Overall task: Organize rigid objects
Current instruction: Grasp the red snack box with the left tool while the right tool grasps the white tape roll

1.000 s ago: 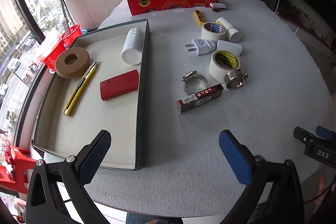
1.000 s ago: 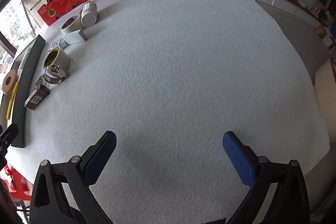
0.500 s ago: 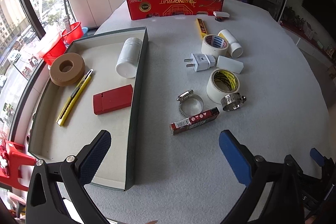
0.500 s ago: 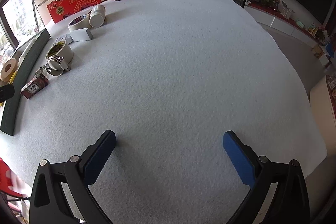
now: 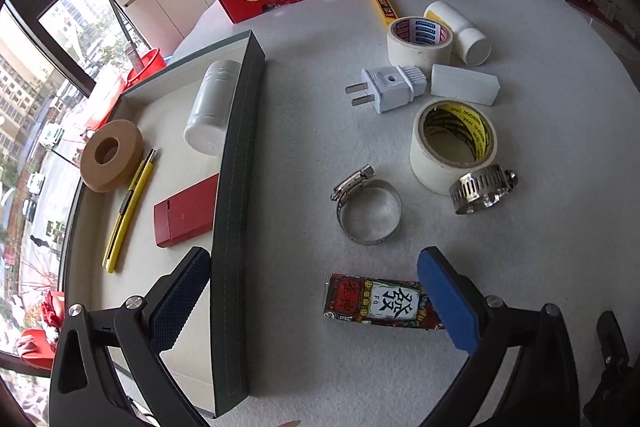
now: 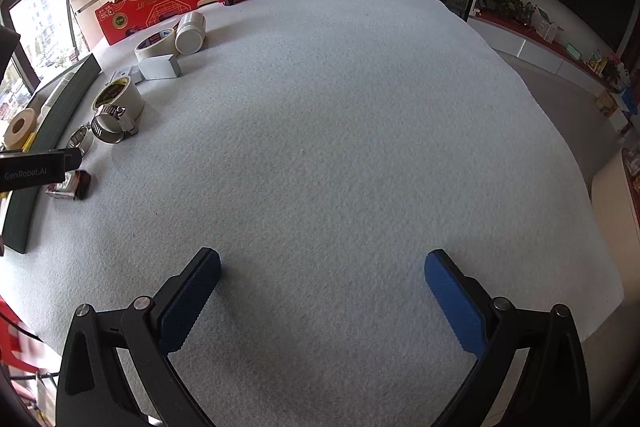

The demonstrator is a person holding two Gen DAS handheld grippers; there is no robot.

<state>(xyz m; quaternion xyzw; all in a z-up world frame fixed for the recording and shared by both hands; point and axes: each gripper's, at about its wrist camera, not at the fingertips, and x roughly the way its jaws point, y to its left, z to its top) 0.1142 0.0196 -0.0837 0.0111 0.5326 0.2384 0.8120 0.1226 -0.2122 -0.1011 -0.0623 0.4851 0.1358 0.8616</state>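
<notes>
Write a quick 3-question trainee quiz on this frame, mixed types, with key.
1. True or false: the left gripper is shut on the small printed box.
2. Multiple choice: which item lies inside the tray? A) white plug B) red flat case C) hose clamp
3. Fill in: the second hose clamp leans against the ____ tape roll with yellow print inside.

Key
1. False: its jaws are open, the box sits on the table near the right finger.
2. B
3. cream
</notes>
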